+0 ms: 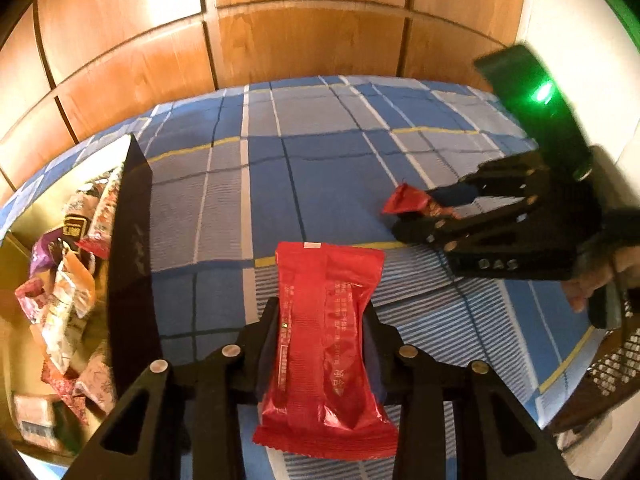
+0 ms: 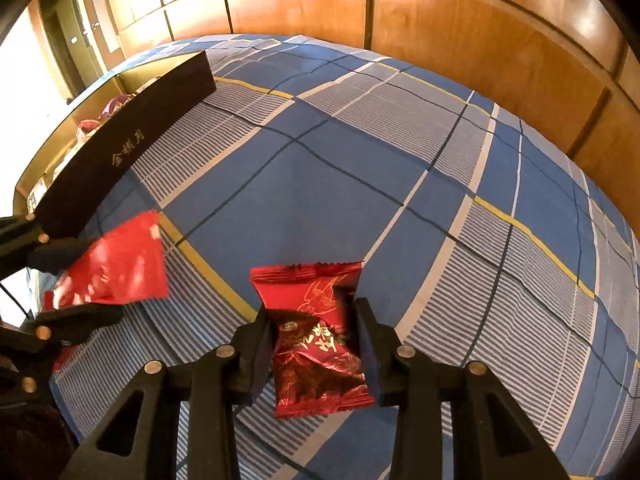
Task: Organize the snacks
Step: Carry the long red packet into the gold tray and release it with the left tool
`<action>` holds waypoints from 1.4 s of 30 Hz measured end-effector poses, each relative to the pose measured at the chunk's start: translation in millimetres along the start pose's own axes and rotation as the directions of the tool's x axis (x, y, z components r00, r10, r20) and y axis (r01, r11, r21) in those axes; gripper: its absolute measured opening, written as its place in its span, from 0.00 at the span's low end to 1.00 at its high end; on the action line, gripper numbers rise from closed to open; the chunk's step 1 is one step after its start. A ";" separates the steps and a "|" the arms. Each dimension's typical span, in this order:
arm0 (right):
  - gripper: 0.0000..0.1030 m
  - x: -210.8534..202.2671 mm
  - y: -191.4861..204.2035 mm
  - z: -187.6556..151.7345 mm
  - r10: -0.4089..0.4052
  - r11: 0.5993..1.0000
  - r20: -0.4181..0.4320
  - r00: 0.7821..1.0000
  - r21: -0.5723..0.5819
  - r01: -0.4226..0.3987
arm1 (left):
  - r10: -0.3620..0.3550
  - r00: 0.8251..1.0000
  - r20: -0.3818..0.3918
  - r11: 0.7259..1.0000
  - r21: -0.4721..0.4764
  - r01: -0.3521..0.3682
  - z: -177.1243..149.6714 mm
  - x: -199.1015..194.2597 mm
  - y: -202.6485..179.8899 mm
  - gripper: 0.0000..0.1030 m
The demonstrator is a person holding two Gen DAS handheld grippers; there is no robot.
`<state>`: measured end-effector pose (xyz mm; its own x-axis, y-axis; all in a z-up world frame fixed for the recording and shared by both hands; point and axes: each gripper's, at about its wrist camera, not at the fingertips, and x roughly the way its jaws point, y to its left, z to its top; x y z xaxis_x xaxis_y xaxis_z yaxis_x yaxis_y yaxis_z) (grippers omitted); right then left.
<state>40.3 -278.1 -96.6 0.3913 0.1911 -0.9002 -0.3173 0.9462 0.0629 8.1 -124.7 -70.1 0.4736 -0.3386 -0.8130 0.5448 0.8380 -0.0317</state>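
The left claw (image 1: pixel 326 332) is pinched on a long bright-red foil snack packet (image 1: pixel 326 344), its two fingers pressing the packet's sides about midway along, with the crimped ends sticking out front and back. The right claw (image 2: pixel 314 344) is likewise closed on a smaller dark-red foil snack packet with gold print (image 2: pixel 316 344), gripped across its puffed middle. Both packets are held clear above the blue-and-grey checked bedspread (image 2: pixel 400 168); no other loose snacks show on it.

To the left stands the open black gift box with a gold lining (image 1: pixel 132 248), already heaped with mixed wrapped snacks (image 1: pixel 68 280). It lies just beside the left claw and farther from the right one.

These packets look light and soft: thin crinkly film around a small filling, probably with some trapped air. The foil is glossy and likely slippery, so a squeeze at the fat centre seems safer than one at the flat crimped fins, which could slide out or fold. Hard pressure might crush whatever is inside. Both grips now sit on the body of the packet, which should hold for a short carry over the box wall; releasing low over the pile would keep them from bouncing out.
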 end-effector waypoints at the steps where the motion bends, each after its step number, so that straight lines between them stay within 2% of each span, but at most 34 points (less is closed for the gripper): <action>1: 0.38 0.3 0.2 0.4 0.000 1.000 0.000 1.000 0.001 0.000 | 0.001 1.000 0.008 1.000 -0.001 -0.001 1.1 -3.8 0.3 0.37; 12: 0.37 1.4 7.3 -0.6 -0.032 0.999 0.020 0.999 -0.034 0.033 | -0.006 0.999 0.053 0.999 -0.047 0.008 10.6 -37.0 7.8 0.37; 22: 0.37 1.9 9.9 0.1 -0.049 0.998 0.023 0.999 -0.049 0.050 | -0.006 0.998 0.063 0.995 -0.104 0.012 11.0 -52.5 22.4 0.37; 35: 0.37 1.2 12.3 1.4 -0.059 0.996 0.025 0.998 -0.062 0.061 | 0.033 0.997 0.070 0.985 -0.172 -0.020 6.1 -63.2 52.0 0.37; 38: 0.37 1.0 13.4 1.4 -0.062 0.996 0.025 0.998 -0.063 0.063 | 0.044 0.996 0.076 0.976 -0.218 -0.026 4.7 -70.0 71.8 0.37; 42: 0.37 1.2 13.5 1.7 -0.064 0.996 0.024 0.998 -0.064 0.066 | 0.083 0.993 0.081 0.939 -0.340 -0.051 -2.6 -84.6 120.4 0.37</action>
<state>38.0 -264.7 -96.1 0.4318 0.1363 -0.8916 -0.3460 0.9379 -0.0242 31.8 5.9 -6.6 0.5718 -0.3017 -0.7629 0.2528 0.9495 -0.1860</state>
